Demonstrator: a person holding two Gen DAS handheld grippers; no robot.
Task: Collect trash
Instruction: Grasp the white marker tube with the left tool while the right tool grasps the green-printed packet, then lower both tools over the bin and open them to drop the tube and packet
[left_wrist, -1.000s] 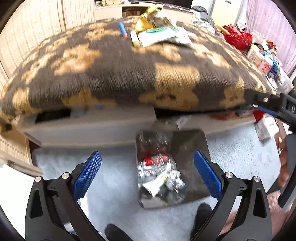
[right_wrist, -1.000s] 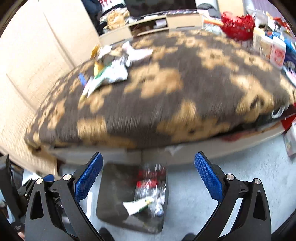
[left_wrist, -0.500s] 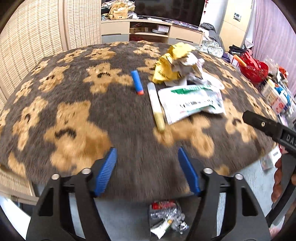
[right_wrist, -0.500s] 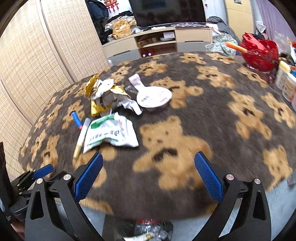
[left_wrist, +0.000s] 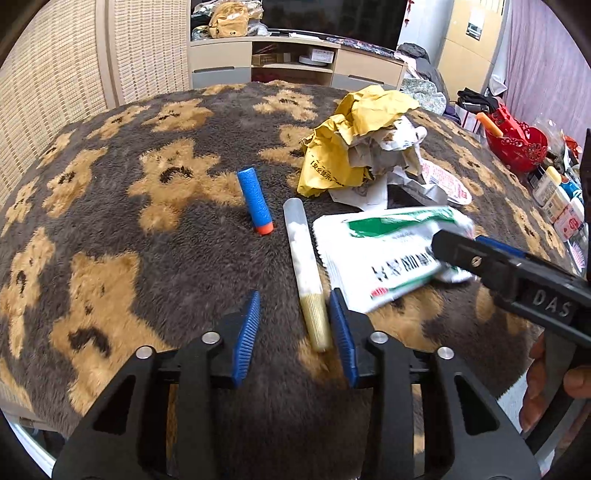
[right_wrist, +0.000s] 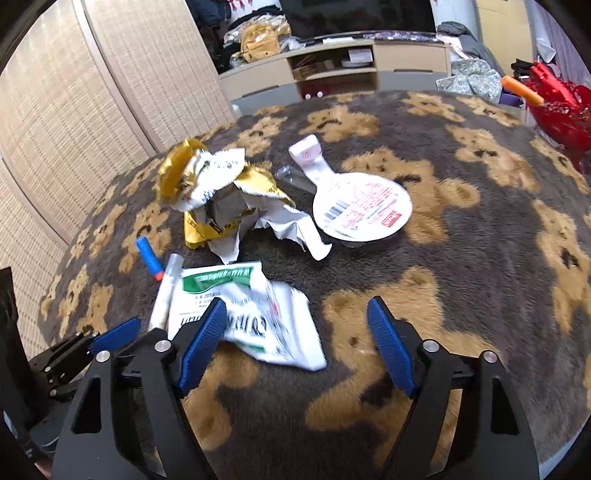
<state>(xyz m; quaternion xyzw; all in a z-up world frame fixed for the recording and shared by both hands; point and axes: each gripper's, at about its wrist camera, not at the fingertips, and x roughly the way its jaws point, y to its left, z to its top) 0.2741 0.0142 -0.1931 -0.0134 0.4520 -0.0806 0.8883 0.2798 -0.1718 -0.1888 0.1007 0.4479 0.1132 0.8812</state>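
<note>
Under the right tongs (right_wrist: 295, 347), the green-and-white packet's (right_wrist: 255, 317) print blurs.

Woven wall panels (left_wrist: 55, 66), low shelving unit (left_wrist: 295, 62)

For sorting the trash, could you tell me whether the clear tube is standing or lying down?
Lying down: the clear tube rests lengthwise on the bear-print blanket, beside the blue foam dart.

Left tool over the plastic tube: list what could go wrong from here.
1. The left tool, whose jaws have just been closing, straddles only the yellow near end of the plastic tube; gripped there, the long tube may tilt or slip out.
2. The green-and-white packet lies right beside the tube and could get pinched along.
3. The right tool works close by; the two may bump.
</note>
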